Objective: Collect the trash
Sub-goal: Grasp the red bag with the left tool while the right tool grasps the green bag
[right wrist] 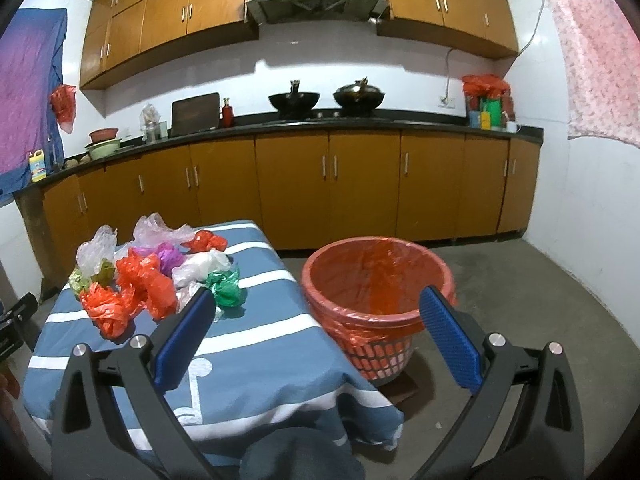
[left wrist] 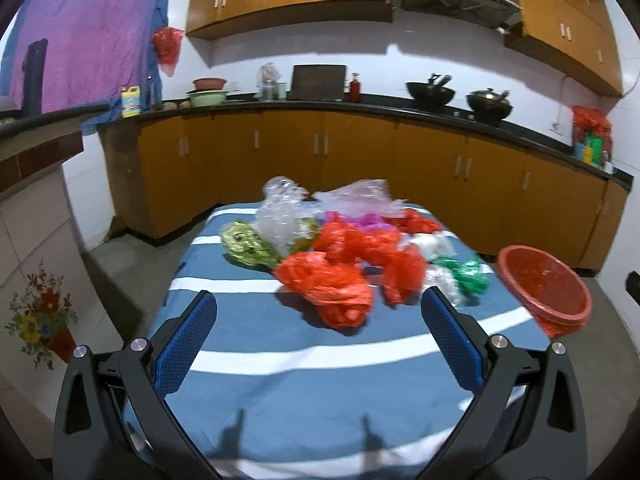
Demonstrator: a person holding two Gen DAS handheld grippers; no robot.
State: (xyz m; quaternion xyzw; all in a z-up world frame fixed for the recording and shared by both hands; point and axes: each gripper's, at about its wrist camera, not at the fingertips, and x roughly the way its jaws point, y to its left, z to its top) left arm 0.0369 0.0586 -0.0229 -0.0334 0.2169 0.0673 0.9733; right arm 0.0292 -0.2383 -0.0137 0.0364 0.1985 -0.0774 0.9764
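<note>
A heap of crumpled plastic bags lies on the blue striped table [left wrist: 280,384]: red bags [left wrist: 328,284], a green-yellow bag [left wrist: 248,246], a clear bag [left wrist: 280,216], a green bag [left wrist: 468,276]. My left gripper [left wrist: 318,300] is open and empty, held above the table just short of the nearest red bag. A red bin [right wrist: 376,280] lined with a red bag stands on the floor right of the table [right wrist: 256,360]. My right gripper [right wrist: 316,300] is open and empty, hovering before the bin. The heap [right wrist: 144,280] shows to its left.
Brown kitchen cabinets [left wrist: 360,152] with a black counter run behind the table, holding two woks [right wrist: 294,100], basins [left wrist: 206,92] and bottles. The bin's rim [left wrist: 548,284] shows right of the table. Concrete floor [right wrist: 500,280] spreads to the right. A flower vase [left wrist: 44,320] stands left.
</note>
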